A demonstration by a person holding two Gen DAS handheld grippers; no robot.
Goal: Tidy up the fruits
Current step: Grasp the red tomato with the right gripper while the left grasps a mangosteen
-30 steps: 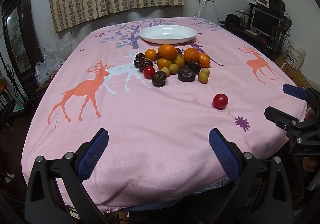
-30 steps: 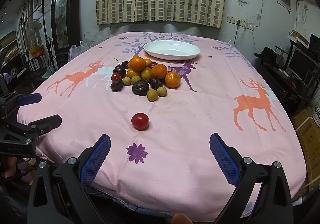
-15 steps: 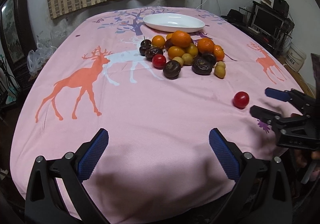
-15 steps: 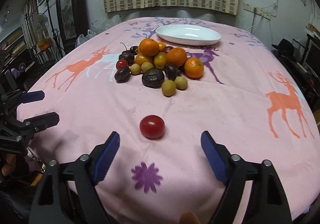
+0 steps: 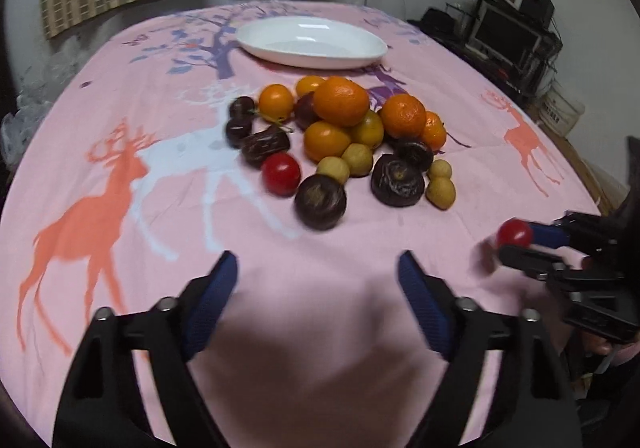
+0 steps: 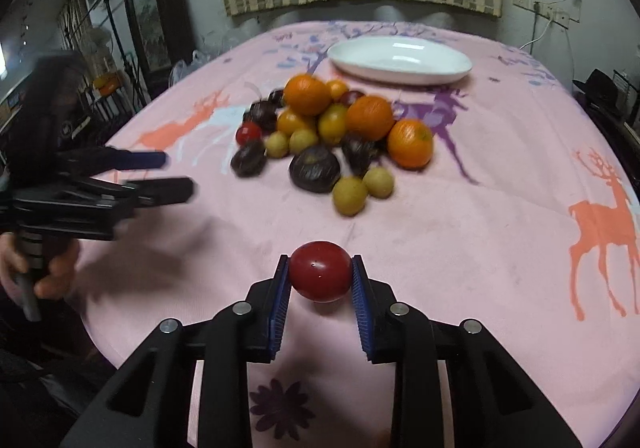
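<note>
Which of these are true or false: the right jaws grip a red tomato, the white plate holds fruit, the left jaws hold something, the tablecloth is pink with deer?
1. The right gripper jaws grip the round red tomato. True.
2. The white oval plate holds fruit. False: it is empty; the fruit pile lies on the cloth.
3. The left gripper holds something. False: nothing is between its jaws.
4. The pink deer-print tablecloth covers the table. True.

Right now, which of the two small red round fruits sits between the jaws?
The lone red fruit nearest the table edge, clamped by the right gripper; the other lies in the pile.
</note>
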